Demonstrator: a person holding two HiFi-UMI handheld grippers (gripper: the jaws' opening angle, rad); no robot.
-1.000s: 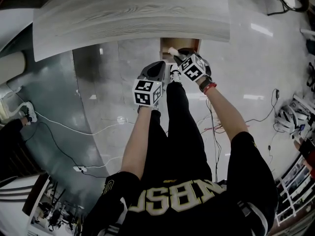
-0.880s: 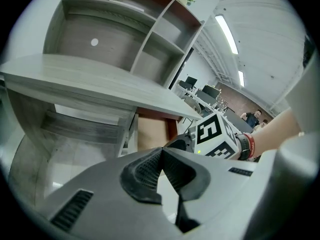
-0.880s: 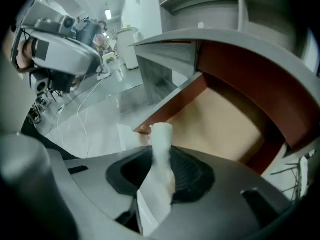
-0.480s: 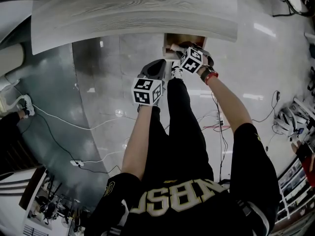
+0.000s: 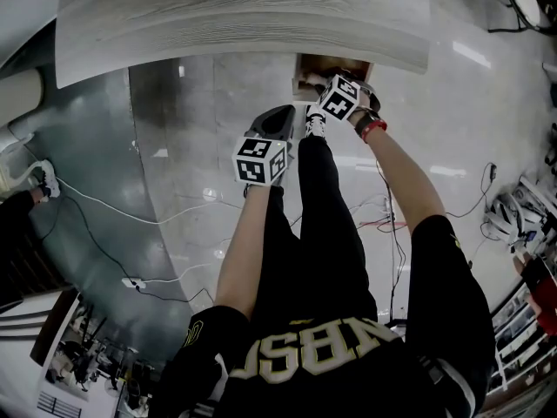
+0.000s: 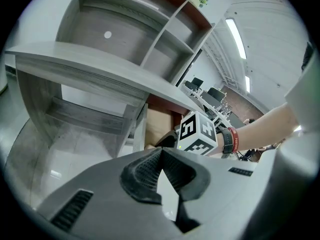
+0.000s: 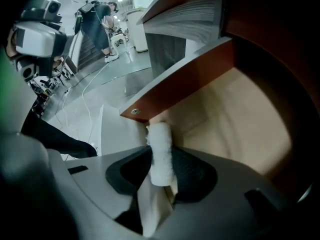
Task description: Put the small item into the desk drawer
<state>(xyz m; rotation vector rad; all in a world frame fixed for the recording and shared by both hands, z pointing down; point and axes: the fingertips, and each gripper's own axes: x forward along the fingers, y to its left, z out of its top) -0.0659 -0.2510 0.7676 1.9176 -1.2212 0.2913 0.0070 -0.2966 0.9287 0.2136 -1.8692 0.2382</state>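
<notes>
White roll [image 7: 160, 139] sits between our right tongs [image 7: 161, 159], which are opening, long axis pointing into the open desk drawer [image 7: 235, 119]; left tongs [image 6: 160, 151] closed, empty, short of the drawer.

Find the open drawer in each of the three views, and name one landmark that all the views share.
Head view: the drawer is at top centre, just under the desk top.
Left gripper view: centre, its tan inside showing below the desk top.
Right gripper view: it fills the right half, behind the white roll.
Shared landmark: the grey desk top, directly above the drawer in all three.
</notes>
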